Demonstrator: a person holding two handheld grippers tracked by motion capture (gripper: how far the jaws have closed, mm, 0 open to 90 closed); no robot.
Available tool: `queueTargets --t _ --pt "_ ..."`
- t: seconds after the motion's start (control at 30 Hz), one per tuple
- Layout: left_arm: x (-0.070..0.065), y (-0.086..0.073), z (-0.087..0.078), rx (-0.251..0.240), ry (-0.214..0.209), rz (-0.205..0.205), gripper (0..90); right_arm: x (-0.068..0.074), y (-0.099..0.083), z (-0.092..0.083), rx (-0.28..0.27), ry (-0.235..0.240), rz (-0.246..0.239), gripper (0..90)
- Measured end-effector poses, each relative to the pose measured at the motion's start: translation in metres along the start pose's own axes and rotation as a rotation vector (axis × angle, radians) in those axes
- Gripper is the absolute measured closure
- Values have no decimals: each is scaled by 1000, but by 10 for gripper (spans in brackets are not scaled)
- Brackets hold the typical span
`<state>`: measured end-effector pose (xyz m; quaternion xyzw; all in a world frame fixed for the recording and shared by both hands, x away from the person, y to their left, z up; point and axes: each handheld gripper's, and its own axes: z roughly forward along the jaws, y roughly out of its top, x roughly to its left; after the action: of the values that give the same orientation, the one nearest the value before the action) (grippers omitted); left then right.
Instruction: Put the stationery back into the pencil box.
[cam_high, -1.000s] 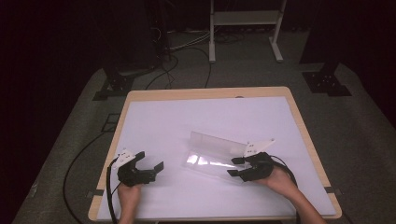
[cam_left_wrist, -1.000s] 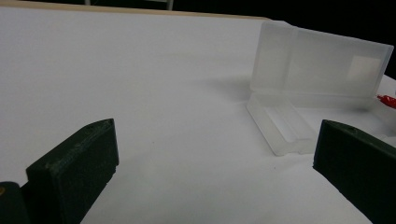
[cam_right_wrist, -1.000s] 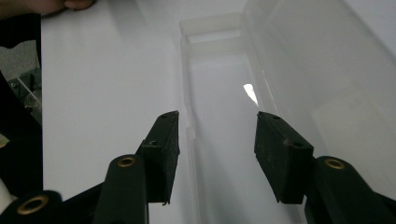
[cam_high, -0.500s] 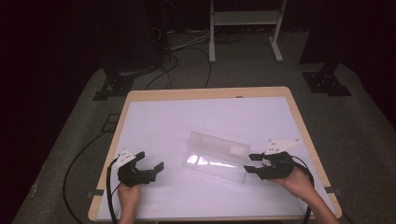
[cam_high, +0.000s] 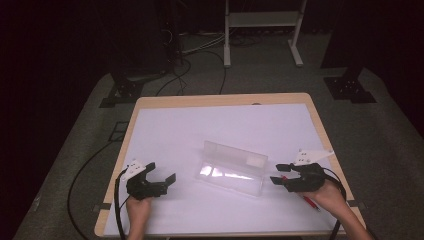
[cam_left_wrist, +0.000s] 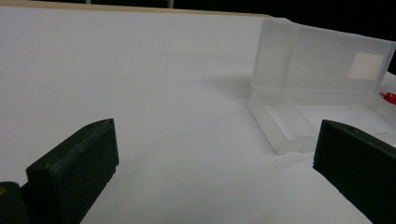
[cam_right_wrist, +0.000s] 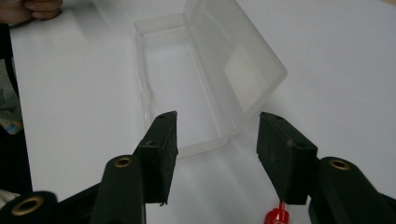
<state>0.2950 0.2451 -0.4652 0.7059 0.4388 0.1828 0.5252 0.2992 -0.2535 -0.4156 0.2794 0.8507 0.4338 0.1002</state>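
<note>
So the clear plastic case (cam_high: 232, 167) is sitting roughly mid-table on the white table top (cam_high: 220, 125), lid flipped up and standing along its far edge, tray part empty as far as I can see. There's a pale rectangular label on the lid.

The right gripper (cam_high: 278, 174) is just off the case's right-hand end, pointing at it but not touching. In the right gripper view its jaws are spread, nothing between them, with the near end of the case sitting a bit beyond the tips. A red pen (cam_high: 306, 196) lies on the table right of the case, partly under that gripper and hand; you can spot its red end (cam_right_wrist: 276, 217) poking up between the jaws at the bottom of that view.

The left gripper (cam_high: 163, 176) is well off to the case's left, near the front edge of the table, jaws wide apart and empty. From the left gripper view the case (cam_left_wrist: 322, 88) is up ahead and to the right, clear of the jaws.
</note>
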Motion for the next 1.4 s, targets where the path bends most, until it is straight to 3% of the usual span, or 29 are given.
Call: queueTargets --t 0.5,0.83,1.4 --pt "0 0 0 2 3 0 0 -13 -13 -17 -12 -47 45 464" --pt "0 0 0 4 5 2 0 -21 -32 -21 8 -72 82 462" --pt "-1 0 0 4 6 4 0 -21 -58 -20 39 -93 125 474"
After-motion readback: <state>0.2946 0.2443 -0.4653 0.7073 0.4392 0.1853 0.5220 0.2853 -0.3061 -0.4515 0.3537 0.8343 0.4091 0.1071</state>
